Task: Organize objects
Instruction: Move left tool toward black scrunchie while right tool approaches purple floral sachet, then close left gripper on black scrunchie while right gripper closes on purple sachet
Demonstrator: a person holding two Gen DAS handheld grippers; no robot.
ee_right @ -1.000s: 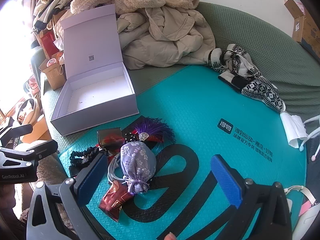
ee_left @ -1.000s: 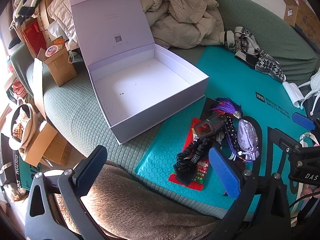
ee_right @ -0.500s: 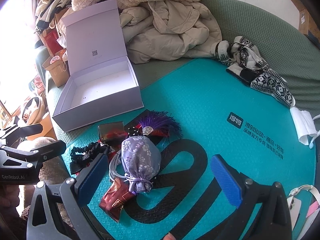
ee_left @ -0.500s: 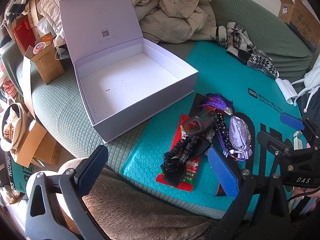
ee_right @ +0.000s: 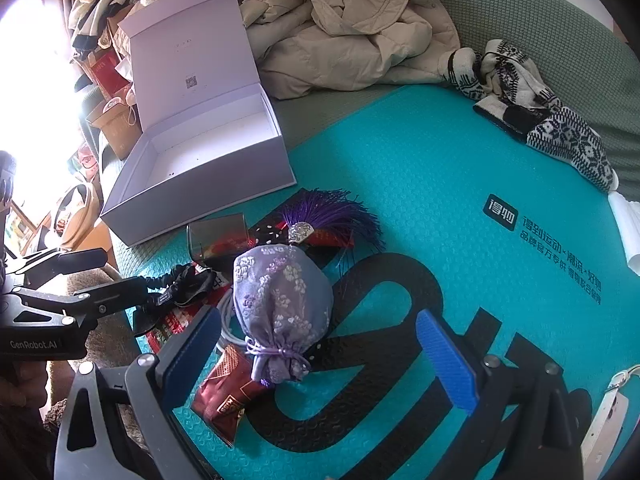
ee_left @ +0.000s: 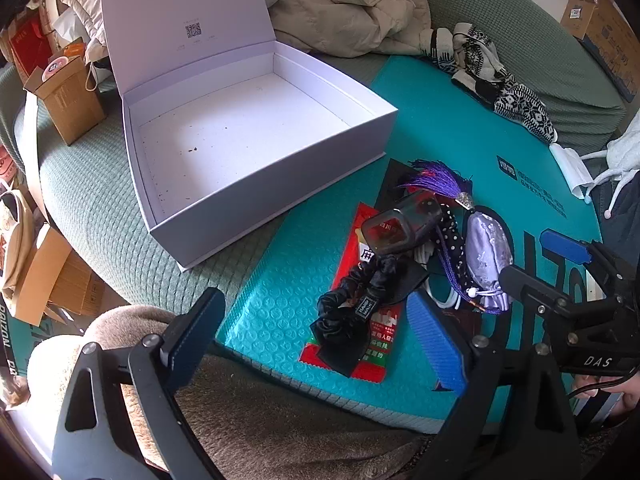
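I am holding the left gripper (ee_left: 320, 328) above the near edge of a teal mat (ee_left: 460, 120), its jaws apart and just now narrowing, with a black scrunchie (ee_left: 352, 308) and a red snack packet (ee_left: 372, 320) lying in the gap but not pinched. I am keeping the right gripper (ee_right: 320, 344) beside it, jaws wide apart and gripping nothing, while a lilac drawstring pouch (ee_right: 280, 300) is lying between its fingers. The pouch is sitting in a small heap with a purple tassel (ee_right: 332, 212), a dark clear case (ee_right: 216, 236) and a maroon sachet (ee_right: 224, 396), all on the mat. A white box (ee_left: 248, 132) is standing just beside the heap, lid up and nothing inside but a few crumbs. Beige jackets (ee_right: 352, 24) and patterned knitwear (ee_right: 532, 108) are lying further back.
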